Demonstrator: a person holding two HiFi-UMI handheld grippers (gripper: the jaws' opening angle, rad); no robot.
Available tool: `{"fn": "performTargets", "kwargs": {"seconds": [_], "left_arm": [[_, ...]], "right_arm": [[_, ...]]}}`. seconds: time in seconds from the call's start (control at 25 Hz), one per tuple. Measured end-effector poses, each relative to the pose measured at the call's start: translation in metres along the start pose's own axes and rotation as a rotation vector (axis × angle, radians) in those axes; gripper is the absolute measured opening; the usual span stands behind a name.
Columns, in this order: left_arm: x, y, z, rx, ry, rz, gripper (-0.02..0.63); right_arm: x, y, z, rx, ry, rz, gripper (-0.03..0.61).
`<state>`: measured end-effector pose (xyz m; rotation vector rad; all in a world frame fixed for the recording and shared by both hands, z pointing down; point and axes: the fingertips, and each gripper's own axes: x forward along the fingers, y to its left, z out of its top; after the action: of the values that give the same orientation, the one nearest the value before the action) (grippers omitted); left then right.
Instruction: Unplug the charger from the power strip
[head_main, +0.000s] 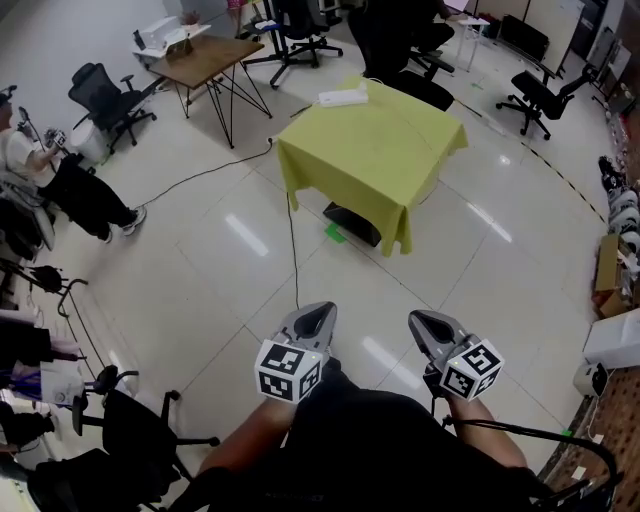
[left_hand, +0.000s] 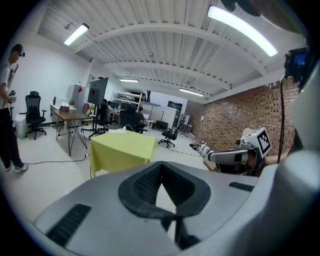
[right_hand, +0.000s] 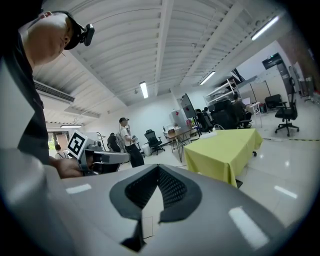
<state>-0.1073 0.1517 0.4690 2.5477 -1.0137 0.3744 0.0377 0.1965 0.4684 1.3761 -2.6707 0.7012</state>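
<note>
Both tools are held low at 6 o'clock in the head view, well apart from everything on the task side. The left grey two-jaw gripper (head_main: 312, 320) is seen with its jaws pressed together and nothing pinched, which is backed up by its own view (left_hand: 161, 165). Same deal for the right grey two-jaw gripper (head_main: 428, 325): jaws together, empty (right_hand: 158, 168).

The flat white plastic power strip (head_main: 343, 97) is laid near the 11 o'clock corner of the square table draped in a yellow-green cloth (head_main: 380, 165), straight out at 12 o'clock. The charger itself can't be made out from this far. A thin black cable (head_main: 294, 250) is strung across the glossy floor tiles from the table's 7 o'clock side toward the grippers.
</note>
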Motion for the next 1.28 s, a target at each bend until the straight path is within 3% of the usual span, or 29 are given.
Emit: {"fn": "performTargets", "kwargs": {"seconds": [0.44,0.64,0.96,1.28], "left_arm": [[0.050,0.120,0.078,0.043,-0.031,-0.077,0.006],[0.071,0.162,0.096,0.063,-0.038,-0.096,0.006],[0.103,0.193,0.109,0.023,-0.027,-0.119,0.006],[0.151,0.225,0.138,0.025,-0.037,-0.085,0.006]], "right_arm": [[0.136,-0.019,0.071,-0.040,-0.021,-0.045,0.003],[0.175,-0.027,0.090,-0.039,-0.048,-0.068,0.003],[0.206,-0.053,0.103,-0.030,-0.014,-0.103,0.003],[0.252,-0.103,0.128,-0.048,-0.014,-0.067,0.003]]}}
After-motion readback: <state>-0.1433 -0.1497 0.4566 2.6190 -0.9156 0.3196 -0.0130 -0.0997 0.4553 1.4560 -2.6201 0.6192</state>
